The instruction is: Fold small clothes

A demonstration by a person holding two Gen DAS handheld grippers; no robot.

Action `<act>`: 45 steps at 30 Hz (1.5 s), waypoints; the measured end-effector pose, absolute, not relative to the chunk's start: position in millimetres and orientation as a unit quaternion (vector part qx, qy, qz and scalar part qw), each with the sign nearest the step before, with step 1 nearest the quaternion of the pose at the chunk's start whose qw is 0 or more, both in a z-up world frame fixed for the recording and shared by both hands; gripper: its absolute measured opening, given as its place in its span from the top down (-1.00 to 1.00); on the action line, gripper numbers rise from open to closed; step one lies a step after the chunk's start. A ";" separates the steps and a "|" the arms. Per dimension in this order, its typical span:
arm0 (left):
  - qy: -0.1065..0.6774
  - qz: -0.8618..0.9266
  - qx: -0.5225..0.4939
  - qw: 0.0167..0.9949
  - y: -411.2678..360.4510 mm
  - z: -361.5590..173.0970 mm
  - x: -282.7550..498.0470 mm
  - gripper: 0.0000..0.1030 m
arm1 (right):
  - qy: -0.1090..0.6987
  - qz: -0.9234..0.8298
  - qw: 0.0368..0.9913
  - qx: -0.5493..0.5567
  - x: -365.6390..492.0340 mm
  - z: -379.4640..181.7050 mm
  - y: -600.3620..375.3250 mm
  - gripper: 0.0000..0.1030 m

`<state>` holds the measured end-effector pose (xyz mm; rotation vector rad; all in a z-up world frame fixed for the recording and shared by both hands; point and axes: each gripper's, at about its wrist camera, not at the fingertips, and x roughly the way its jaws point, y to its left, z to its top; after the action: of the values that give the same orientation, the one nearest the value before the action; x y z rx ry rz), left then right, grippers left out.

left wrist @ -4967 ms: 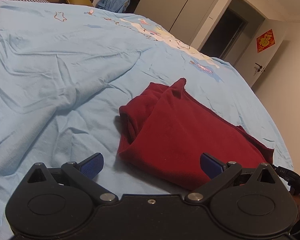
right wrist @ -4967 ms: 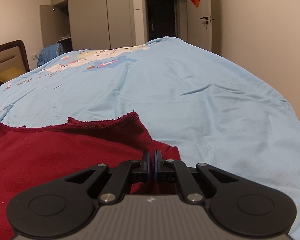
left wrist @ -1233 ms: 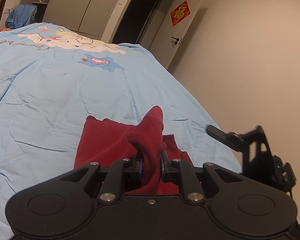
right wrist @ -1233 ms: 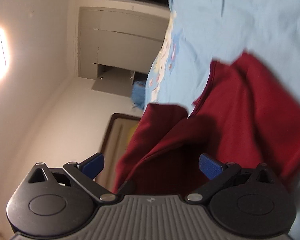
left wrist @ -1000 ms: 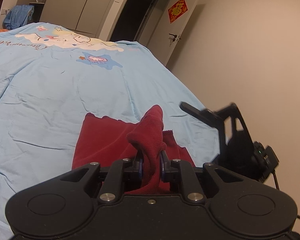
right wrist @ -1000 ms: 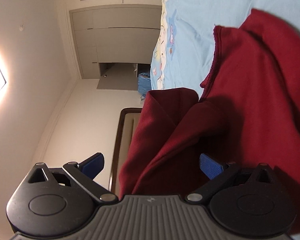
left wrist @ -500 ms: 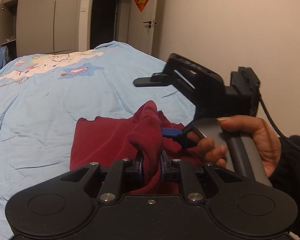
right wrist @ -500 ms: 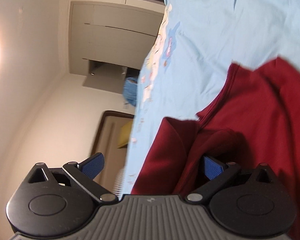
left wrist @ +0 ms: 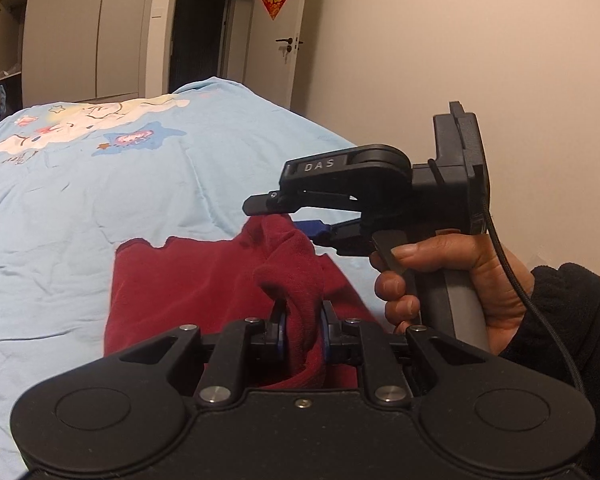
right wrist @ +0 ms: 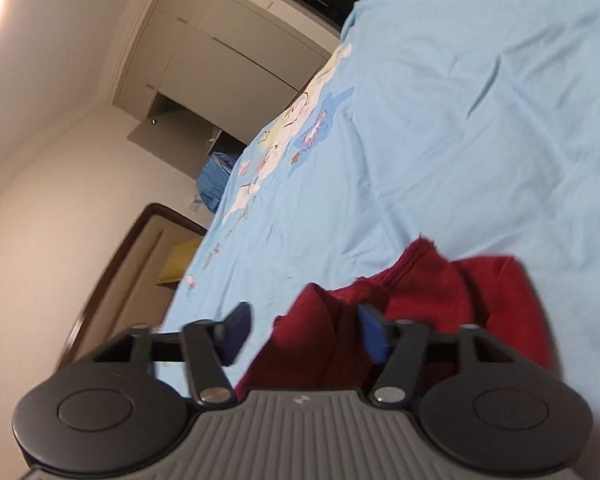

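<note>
A dark red garment (left wrist: 204, 280) lies partly folded on the light blue bed sheet (left wrist: 100, 184). My left gripper (left wrist: 303, 330) is shut on a raised fold of the red garment and holds it up off the bed. My right gripper (right wrist: 304, 334) is open, turned on its side, with its jaws around the top of that same raised fold (right wrist: 320, 320). In the left wrist view the right gripper (left wrist: 290, 220) reaches in from the right, one finger above the fold's peak and one behind it.
The bed sheet has a cartoon print (left wrist: 80, 124) further back. Wardrobes (left wrist: 84, 32) and a dark doorway (left wrist: 200, 32) stand behind the bed. A plain wall (left wrist: 460, 40) is on the right. A headboard (right wrist: 132, 264) and yellow pillow (right wrist: 180, 260) show in the right wrist view.
The right gripper has swung in from the right to the raised fold, and its jaws have narrowed. The left gripper keeps its hold on the garment, held up.
</note>
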<state>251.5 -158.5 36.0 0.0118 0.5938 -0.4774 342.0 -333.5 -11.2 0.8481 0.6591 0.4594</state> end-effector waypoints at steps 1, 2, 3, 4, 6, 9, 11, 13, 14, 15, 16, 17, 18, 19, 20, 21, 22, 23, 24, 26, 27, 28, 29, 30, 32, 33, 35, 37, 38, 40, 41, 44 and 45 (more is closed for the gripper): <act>0.290 -0.238 0.005 0.927 -163.7 35.6 252.4 0.68 | 0.311 0.213 0.841 0.387 340.3 -6.2 -336.7 0.12; 0.290 -0.242 0.004 0.926 -168.2 35.1 253.3 0.68 | 0.309 0.212 0.846 0.378 338.9 -3.7 -338.0 0.19; 0.289 -0.247 0.004 0.925 -173.3 34.2 254.5 0.68 | 0.306 0.212 0.850 0.373 337.3 -1.6 -340.2 0.23; 0.289 -0.252 0.005 0.924 -178.9 32.9 255.5 0.68 | 0.303 0.212 0.853 0.370 334.9 0.4 -343.2 0.24; 0.291 -0.260 0.008 0.921 -188.3 28.2 258.0 0.68 | 0.296 0.209 0.857 0.367 327.3 4.1 -352.0 0.28; 0.302 -0.263 0.009 0.916 -199.8 20.1 263.0 0.68 | 0.292 0.197 0.859 0.372 321.0 5.1 -369.5 0.28; 0.307 -0.264 0.008 0.914 -205.3 16.8 267.1 0.68 | 0.293 0.188 0.861 0.372 316.6 2.7 -378.2 0.28; 0.310 -0.268 0.008 0.912 -210.0 15.3 271.6 0.67 | 0.295 0.180 0.864 0.367 314.1 -0.6 -381.7 0.28; 0.311 -0.269 0.010 0.912 -213.2 14.3 272.9 0.67 | 0.295 0.177 0.866 0.364 311.3 -1.2 -383.8 0.28; 0.313 -0.271 0.014 0.910 -216.6 12.2 274.1 0.67 | 0.296 0.174 0.867 0.361 309.1 -1.6 -385.6 0.28; 0.316 -0.273 0.017 0.908 -220.1 10.0 277.3 0.67 | 0.297 0.172 0.868 0.358 312.0 -3.8 -382.8 0.28; 0.320 -0.274 0.022 0.907 -222.5 7.3 280.4 0.67 | 0.297 0.170 0.869 0.358 311.5 -4.7 -383.1 0.28; 0.324 -0.274 0.025 0.905 -224.2 4.2 282.8 0.66 | 0.298 0.168 0.869 0.357 311.3 -6.0 -384.0 0.28; 0.328 -0.273 0.027 0.904 -225.4 1.2 284.4 0.64 | 0.299 0.165 0.870 0.356 310.5 -6.8 -385.8 0.28; 0.332 -0.272 0.026 0.903 -226.7 -1.7 286.1 0.63 | 0.299 0.162 0.871 0.354 309.7 -7.2 -386.7 0.27; 0.335 -0.273 0.022 0.901 -226.2 -3.4 287.9 0.60 | 0.301 0.159 0.872 0.352 310.8 -8.3 -386.4 0.22; 0.338 -0.274 0.018 0.900 -226.1 -4.1 291.1 0.58 | 0.301 0.155 0.874 0.349 310.3 -10.0 -385.9 0.19; 0.340 -0.275 0.014 0.899 -225.1 -4.4 292.6 0.56 | 0.301 0.152 0.875 0.347 308.6 -11.2 -386.0 0.13; 0.340 -0.276 0.011 0.899 -223.3 -4.1 294.0 0.52 | 0.302 0.149 0.876 0.345 307.1 -12.3 -386.8 0.09; 0.339 -0.283 0.002 0.897 -220.2 -2.3 298.1 0.40 | 0.304 0.144 0.876 0.347 304.4 -14.8 -390.6 0.07; 0.340 -0.286 -0.003 0.896 -218.3 -1.3 300.3 0.32 | 0.305 0.141 0.875 0.347 302.2 -15.9 -392.2 0.05; 0.342 -0.290 -0.010 0.894 -215.6 -0.4 302.7 0.19 | 0.305 0.138 0.876 0.348 301.0 -18.2 -393.9 0.04; 0.342 -0.291 -0.017 0.893 -212.3 1.0 304.5 0.12 | 0.306 0.134 0.876 0.347 299.0 -19.1 -395.3 0.00; 0.342 -0.294 -0.025 0.892 -208.7 2.5 305.5 0.00 | 0.305 0.131 0.877 0.347 296.6 -19.3 -396.6 -0.06; 0.343 -0.298 -0.038 0.890 -201.9 5.9 306.8 -0.27 | 0.305 0.124 0.879 0.344 292.2 -19.5 -398.9 -0.20; 0.342 -0.301 -0.044 0.889 -197.6 7.8 306.8 -0.42 | 0.304 0.121 0.881 0.341 290.2 -20.0 -400.5 -0.26; 0.337 -0.299 -0.057 0.891 -187.5 10.2 305.8 -0.52 | 0.303 0.112 0.886 0.332 285.7 -20.1 -402.9 -0.39; 0.332 -0.285 -0.066 0.897 -175.8 13.6 306.3 -0.68 | 0.303 0.102 0.892 0.320 279.4 -19.1 -404.4 -0.53; 0.330 -0.275 -0.071 0.900 -168.8 15.2 307.2 -0.71 | 0.302 0.098 0.895 0.313 276.1 -18.2 -404.7 -0.60; 0.324 -0.252 -0.083 0.908 -155.0 16.6 310.4 -0.82 | 0.301 0.088 0.901 0.299 269.5 -16.6 -403.8 -0.68; 0.322 -0.238 -0.089 0.912 -148.0 16.6 312.5 -0.85 | 0.301 0.084 0.904 0.291 266.2 -15.3 -402.7 -0.71; 0.326 -0.189 -0.102 0.921 -125.9 12.8 317.5 -0.90 | 0.296 0.082 0.915 0.262 255.2 -9.3 -395.4 -0.78; 0.330 -0.171 -0.106 0.922 -118.5 11.1 320.9 -0.90 | 0.295 0.083 0.919 0.250 251.4 -6.2 -391.6 -0.82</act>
<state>320.9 -118.5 11.1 -0.2173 0.6770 -0.3508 251.4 -391.6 -6.2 0.5131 0.6061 0.1704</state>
